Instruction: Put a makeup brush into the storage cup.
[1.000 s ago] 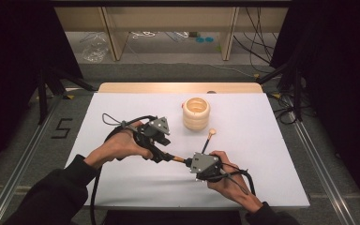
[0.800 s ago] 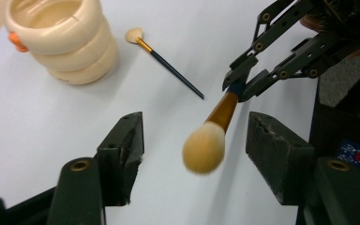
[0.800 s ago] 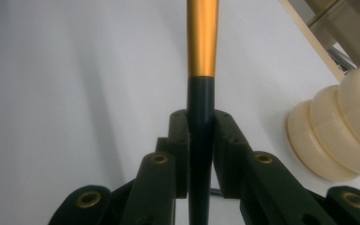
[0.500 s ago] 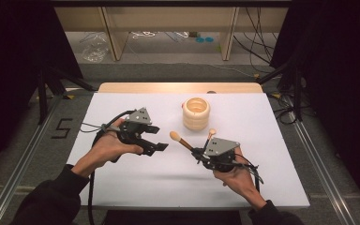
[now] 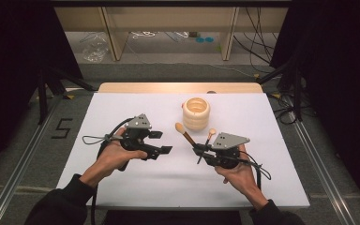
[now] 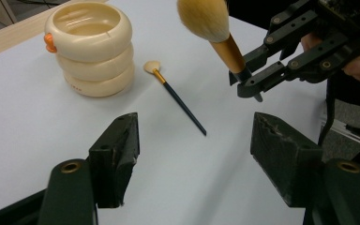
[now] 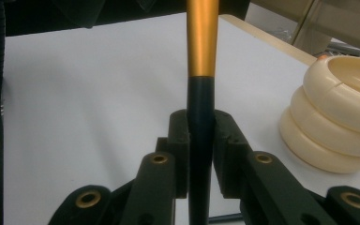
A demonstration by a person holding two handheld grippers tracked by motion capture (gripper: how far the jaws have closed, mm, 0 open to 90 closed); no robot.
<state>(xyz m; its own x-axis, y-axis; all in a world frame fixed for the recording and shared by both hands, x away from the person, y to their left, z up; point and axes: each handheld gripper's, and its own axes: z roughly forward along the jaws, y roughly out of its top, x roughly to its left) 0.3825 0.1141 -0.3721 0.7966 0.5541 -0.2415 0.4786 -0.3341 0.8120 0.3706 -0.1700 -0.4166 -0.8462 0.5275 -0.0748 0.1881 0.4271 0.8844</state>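
A large makeup brush [image 5: 186,135], with a tan head, gold ferrule and dark handle, sticks up and to the left out of my right gripper [image 5: 198,150], which is shut on its handle. In the right gripper view the jaws [image 7: 200,129] pinch the dark handle of the large brush [image 7: 201,47]. My left gripper [image 5: 161,142] hovers open to the left of it with nothing between its fingers [image 6: 115,157]. A small brush [image 5: 206,140] lies flat on the white table. From the left gripper view, this small brush [image 6: 176,96] lies ahead, with the large brush [image 6: 211,28] and right gripper [image 6: 251,82] at upper right.
A cream ribbed brush holder [image 5: 196,113] stands upright behind the brushes, near the table's [image 5: 122,187] middle back; its open top [image 6: 90,23] looks hollow, and it sits at the right [image 7: 342,117] in the right gripper view. Cables trail from both grippers toward the front edge.
One second ago both grippers met at the large brush. The left gripper has let go and drawn back left, open; the right gripper carries the brush a little to the right.
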